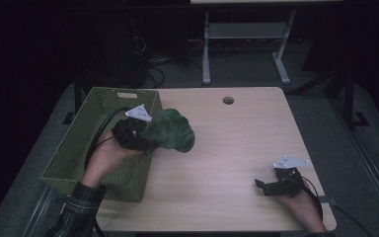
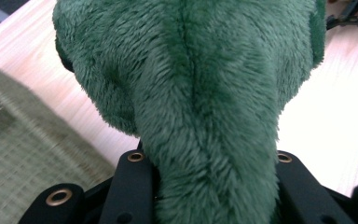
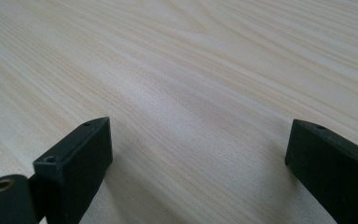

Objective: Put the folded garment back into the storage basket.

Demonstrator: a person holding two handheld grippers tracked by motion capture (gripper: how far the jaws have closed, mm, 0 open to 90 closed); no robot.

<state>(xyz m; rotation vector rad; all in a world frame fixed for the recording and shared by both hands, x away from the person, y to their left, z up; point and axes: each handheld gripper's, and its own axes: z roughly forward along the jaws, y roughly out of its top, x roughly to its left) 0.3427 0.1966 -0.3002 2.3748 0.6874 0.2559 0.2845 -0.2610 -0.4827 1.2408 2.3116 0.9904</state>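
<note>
A dark green plush toy hangs in the air just right of the woven basket, above the wooden table. My left gripper is shut on the toy's lower part. In the left gripper view the plush toy bulges up from between the two black jaws, which press on its narrow end. My right gripper rests low near the table's front right corner, jaws wide apart. In the right gripper view the right gripper holds nothing, with bare wood between its fingertips.
The olive-green basket takes up the table's left side, its near edge under the left gripper. A round cable hole is at the table's back. Behind the table stand a white desk frame and cables on the floor.
</note>
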